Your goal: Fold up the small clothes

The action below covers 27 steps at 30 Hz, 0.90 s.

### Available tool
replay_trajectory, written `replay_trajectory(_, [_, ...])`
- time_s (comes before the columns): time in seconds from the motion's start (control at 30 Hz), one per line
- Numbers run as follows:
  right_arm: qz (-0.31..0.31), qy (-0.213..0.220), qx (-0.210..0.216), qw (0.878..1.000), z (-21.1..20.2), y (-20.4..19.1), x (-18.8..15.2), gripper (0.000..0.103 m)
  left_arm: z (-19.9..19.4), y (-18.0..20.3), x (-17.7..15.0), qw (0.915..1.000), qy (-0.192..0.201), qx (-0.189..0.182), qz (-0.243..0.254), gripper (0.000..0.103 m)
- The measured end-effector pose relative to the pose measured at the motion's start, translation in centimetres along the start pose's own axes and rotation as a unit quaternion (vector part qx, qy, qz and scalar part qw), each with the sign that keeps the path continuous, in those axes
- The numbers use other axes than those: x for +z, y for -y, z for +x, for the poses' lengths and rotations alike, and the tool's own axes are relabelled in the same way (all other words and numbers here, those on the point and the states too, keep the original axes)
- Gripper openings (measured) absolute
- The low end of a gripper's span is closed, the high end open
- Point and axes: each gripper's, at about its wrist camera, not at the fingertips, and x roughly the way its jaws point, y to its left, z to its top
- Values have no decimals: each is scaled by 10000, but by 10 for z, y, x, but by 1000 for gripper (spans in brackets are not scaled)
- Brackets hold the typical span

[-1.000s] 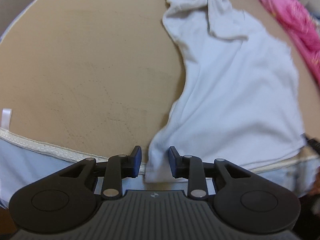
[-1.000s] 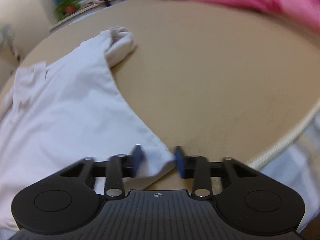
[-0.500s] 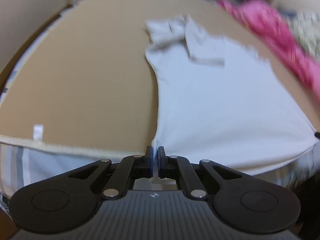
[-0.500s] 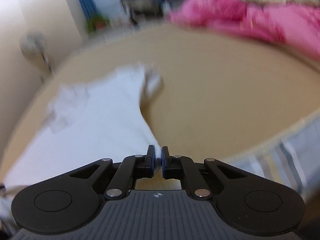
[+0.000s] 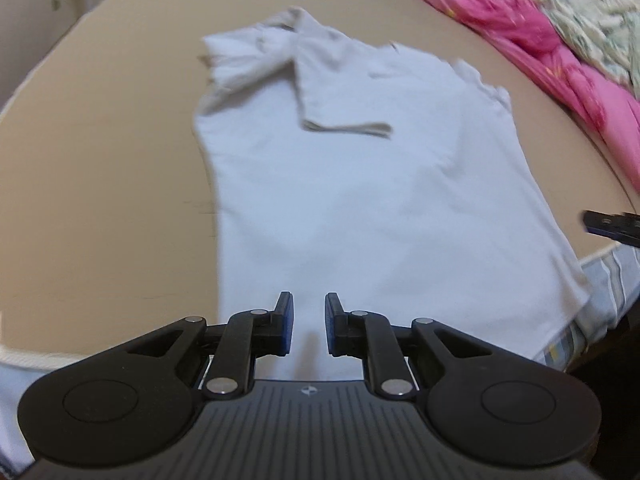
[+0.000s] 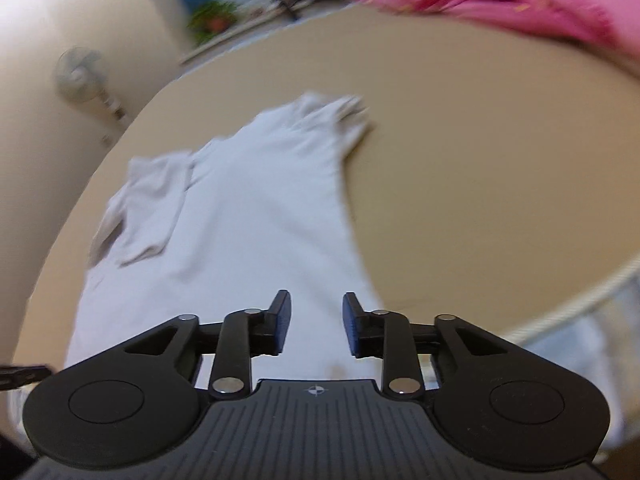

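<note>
A small white T-shirt [image 5: 360, 200] lies spread flat on the tan mattress [image 5: 100, 160], its hem at the near edge and one sleeve folded over the chest. My left gripper [image 5: 308, 320] is open and empty, hovering over the hem. The shirt also shows in the right wrist view [image 6: 248, 220]. My right gripper [image 6: 314, 320] is open and empty above the hem's right part. The right gripper's tip shows at the edge of the left wrist view [image 5: 612, 226].
A pink blanket [image 5: 540, 48] and a patterned cloth [image 5: 592, 24] are piled along the far right of the bed. The mattress's corded edge [image 6: 560, 312] runs close below. A fan [image 6: 80, 76] stands by the wall on the left.
Both grippers closed on the shirt's bottom corners, pulled it straight, then opened and let go. The shirt now lies flatter and both grippers sit above the hem.
</note>
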Motion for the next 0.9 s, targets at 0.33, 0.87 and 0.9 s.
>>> replay_trajectory(0.33, [-186,-428,-344,9983,47,-1,41,49,27,5,15,9993,-8,287,-228,28])
replay_trajectory(0.87, [-1490,-1041,-219,9831,155,-63,58,39,137,68,107,9601,1121,549,2504,66])
replay_trajectory(0.9, [-1621,-1016,-208,9813,156,-66,57,40,151,72,106,9551,1055,666,2687,66])
